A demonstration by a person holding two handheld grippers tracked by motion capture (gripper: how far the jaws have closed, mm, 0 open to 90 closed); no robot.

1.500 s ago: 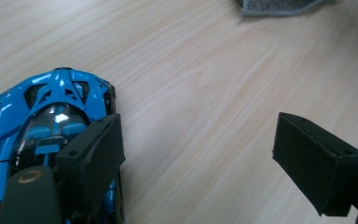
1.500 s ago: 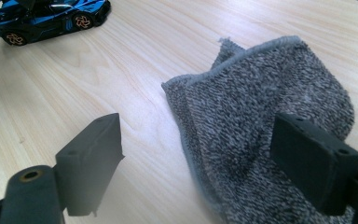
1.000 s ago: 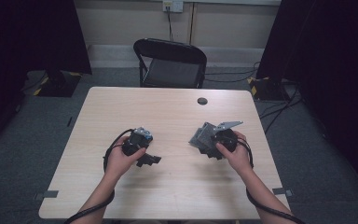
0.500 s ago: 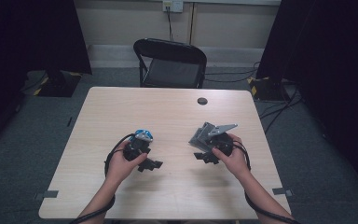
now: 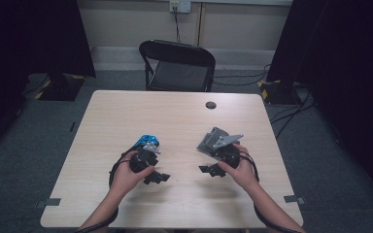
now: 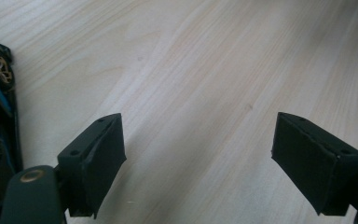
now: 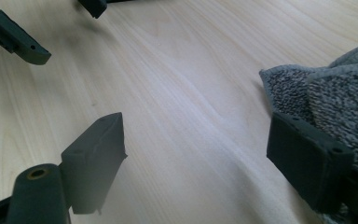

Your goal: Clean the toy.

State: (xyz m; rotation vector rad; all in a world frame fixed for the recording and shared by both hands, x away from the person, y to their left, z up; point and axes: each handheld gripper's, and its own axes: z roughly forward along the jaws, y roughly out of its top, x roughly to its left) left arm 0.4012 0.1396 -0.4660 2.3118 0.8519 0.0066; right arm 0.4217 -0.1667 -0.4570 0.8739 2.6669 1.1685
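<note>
A blue toy car point(image 5: 145, 141) lies on the wooden table point(image 5: 175, 121), just beyond my left hand. In the left gripper view its side and a gold-spoked wheel point(image 6: 0, 70) sit at the left edge, outside the jaws. My left gripper point(image 5: 156, 177) point(image 6: 198, 126) is open over bare wood. My right gripper point(image 5: 211, 170) point(image 7: 196, 123) is open too, its jaws pointing toward the left gripper. A grey knit cloth point(image 7: 317, 88) lies against the outer side of its right-hand jaw, not between the pads. One of the left gripper's fingers point(image 7: 25, 44) shows at the upper left of the right gripper view.
A small dark round disc point(image 5: 211, 105) sits near the table's far edge. A black folding chair point(image 5: 177, 65) stands behind the table. Cables trail from both grippers along the forearms. Dark curtains flank the room.
The right hand has shifted a little to the left, toward the left gripper. The left hand has hardly moved, and the blue car now shows beyond it.
</note>
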